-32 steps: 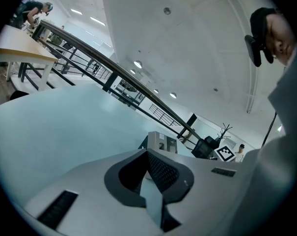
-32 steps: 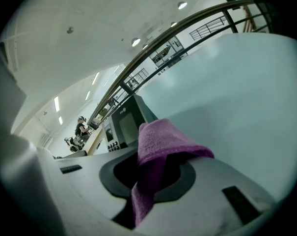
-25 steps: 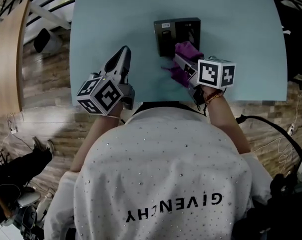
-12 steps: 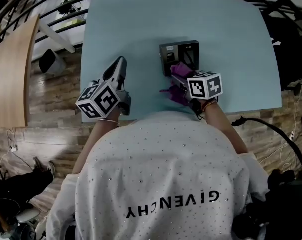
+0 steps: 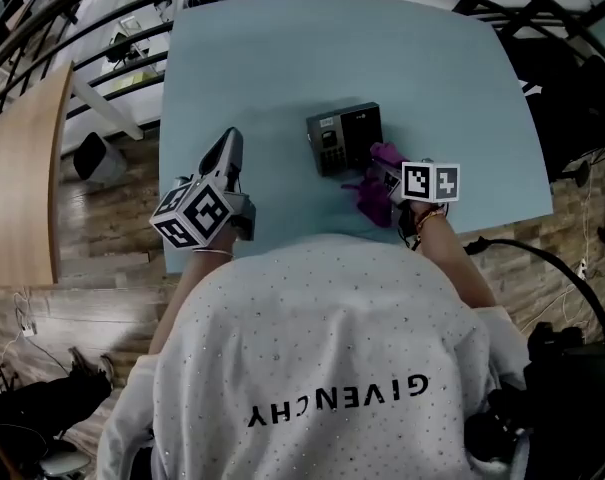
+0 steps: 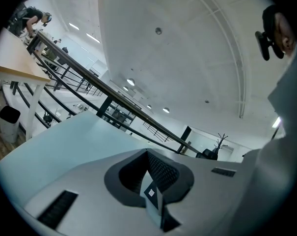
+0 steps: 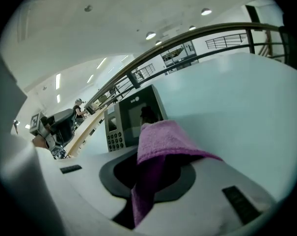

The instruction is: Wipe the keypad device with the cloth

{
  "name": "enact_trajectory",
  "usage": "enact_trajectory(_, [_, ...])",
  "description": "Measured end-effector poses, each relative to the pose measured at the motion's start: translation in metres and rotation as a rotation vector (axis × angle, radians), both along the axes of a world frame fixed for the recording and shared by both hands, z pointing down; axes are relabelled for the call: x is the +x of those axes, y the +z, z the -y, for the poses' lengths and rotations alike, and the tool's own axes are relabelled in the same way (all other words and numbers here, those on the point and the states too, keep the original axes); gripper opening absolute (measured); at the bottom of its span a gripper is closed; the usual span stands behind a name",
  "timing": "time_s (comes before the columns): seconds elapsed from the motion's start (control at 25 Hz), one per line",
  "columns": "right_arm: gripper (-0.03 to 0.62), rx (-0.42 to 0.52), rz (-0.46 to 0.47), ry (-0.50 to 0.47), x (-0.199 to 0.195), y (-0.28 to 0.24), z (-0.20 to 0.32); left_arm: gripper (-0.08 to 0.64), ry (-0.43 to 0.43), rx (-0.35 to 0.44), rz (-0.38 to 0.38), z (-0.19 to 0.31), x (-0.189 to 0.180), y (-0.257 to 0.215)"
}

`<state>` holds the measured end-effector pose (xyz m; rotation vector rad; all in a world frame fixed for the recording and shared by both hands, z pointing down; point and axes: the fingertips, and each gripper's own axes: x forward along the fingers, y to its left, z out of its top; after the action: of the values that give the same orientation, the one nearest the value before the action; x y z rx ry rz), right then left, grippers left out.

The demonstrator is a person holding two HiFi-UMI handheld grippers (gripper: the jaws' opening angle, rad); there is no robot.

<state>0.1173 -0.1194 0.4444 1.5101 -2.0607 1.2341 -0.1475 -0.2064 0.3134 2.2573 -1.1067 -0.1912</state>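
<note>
The dark keypad device (image 5: 344, 138) lies flat near the middle of the light blue table (image 5: 282, 58), its keys on the left and its screen on the right. My right gripper (image 5: 382, 168) is shut on the purple cloth (image 5: 375, 184) just off the device's near right corner. In the right gripper view the cloth (image 7: 163, 139) folds over the jaws of the right gripper (image 7: 155, 154), and the device (image 7: 131, 117) stands close behind it. My left gripper (image 5: 228, 146) hovers left of the device, shut and empty. Its tips meet in the left gripper (image 6: 154, 193) view.
The table's near edge (image 5: 282, 243) runs just under both grippers. Wood floor, a wooden desk (image 5: 22, 158) and black railings (image 5: 102, 28) lie to the left. A black cable (image 5: 542, 253) curves over the floor at the right.
My right gripper has drawn the cloth off the device's near right part toward me, so the whole device now shows. The left gripper has hardly moved.
</note>
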Motion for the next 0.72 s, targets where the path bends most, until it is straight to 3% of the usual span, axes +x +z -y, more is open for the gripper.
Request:
enact_trajectory(0.2, [0.047,0.011,0.132,0.094,0.011,-0.018,0.005,0.000,0.005,-0.017,-0.032,-0.011,-0.001,0.006])
enact_trajectory(0.4, [0.047,0.220,0.270,0.276,0.051,-0.090,0.069,0.000,-0.035,-0.048,-0.029,-0.011,-0.015,0.016])
enact_trajectory(0.56, [0.047,0.385,0.465,0.422,0.068,-0.127,0.114,0.000,-0.051,-0.056,-0.031,-0.013,-0.023,0.019])
enact_trajectory(0.64, [0.048,0.405,0.519,0.489,0.077,-0.123,0.124,0.000,-0.049,-0.059,-0.025,-0.015,-0.021,0.020])
enact_trajectory(0.72, [0.048,0.369,0.501,0.539,0.085,-0.104,0.125,0.000,-0.046,-0.066,-0.019,-0.019,-0.017,0.023])
